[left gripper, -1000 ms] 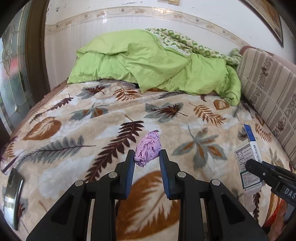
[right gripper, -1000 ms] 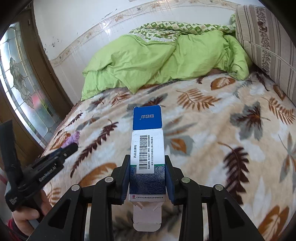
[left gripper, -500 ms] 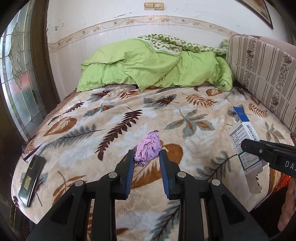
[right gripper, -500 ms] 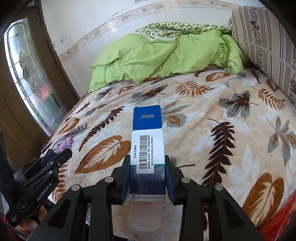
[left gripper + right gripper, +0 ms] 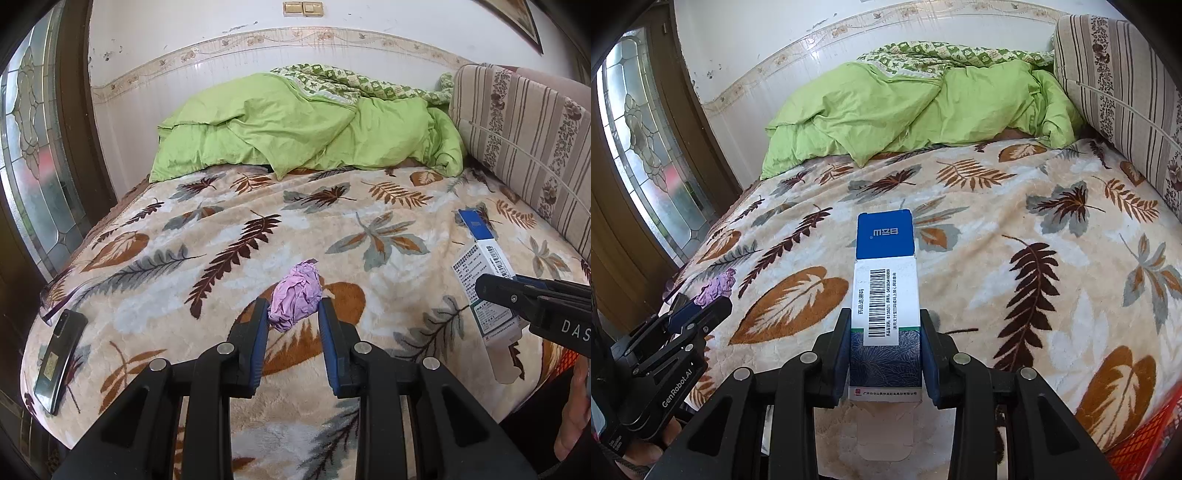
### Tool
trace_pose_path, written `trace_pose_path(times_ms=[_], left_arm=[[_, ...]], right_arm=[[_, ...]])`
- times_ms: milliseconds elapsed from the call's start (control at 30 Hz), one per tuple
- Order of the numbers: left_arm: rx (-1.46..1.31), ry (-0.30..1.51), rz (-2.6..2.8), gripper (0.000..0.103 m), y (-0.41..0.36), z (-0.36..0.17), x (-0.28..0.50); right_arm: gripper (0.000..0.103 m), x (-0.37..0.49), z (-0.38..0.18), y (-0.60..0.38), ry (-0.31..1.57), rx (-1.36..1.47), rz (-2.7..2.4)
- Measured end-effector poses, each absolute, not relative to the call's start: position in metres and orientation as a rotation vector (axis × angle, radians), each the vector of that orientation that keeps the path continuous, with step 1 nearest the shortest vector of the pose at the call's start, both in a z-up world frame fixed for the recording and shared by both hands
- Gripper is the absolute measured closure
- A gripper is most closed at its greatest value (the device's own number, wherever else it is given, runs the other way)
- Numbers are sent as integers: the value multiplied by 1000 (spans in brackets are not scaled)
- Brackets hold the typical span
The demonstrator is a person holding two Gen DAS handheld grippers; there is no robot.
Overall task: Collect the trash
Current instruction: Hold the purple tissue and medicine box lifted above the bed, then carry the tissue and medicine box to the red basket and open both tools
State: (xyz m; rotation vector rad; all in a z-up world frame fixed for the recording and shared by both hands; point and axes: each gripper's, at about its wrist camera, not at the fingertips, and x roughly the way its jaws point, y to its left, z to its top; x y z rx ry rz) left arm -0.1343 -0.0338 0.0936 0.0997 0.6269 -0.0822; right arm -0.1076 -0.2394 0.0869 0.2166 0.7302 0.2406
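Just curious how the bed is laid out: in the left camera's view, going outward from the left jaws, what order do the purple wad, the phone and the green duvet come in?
1. Purple wad: between the left gripper's jaws.
2. Phone: far left, at the bed's near edge.
3. Green duvet: bunched at the far end, against the wall.

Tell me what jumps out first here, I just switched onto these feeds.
The right tongs are clamped on a blue and white carton, its flaps open, held above the leaf-print blanket. The left tongs pinch a crumpled purple wad over the same blanket. Behind, a bright green quilt is heaped at the wall, and a dark phone lies near the bed's left edge.
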Motion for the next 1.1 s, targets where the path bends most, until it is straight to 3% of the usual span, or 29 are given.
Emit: trace_pose_path(times_ms=[767,1100], left_arm=[[96,634,-126,77,-55,92,-140],[123,591,-373,77,-123,130,-165]], right_arm=[[67,-118,96,-254,716,292,242],[67,-201,133,-356,626,461,131]])
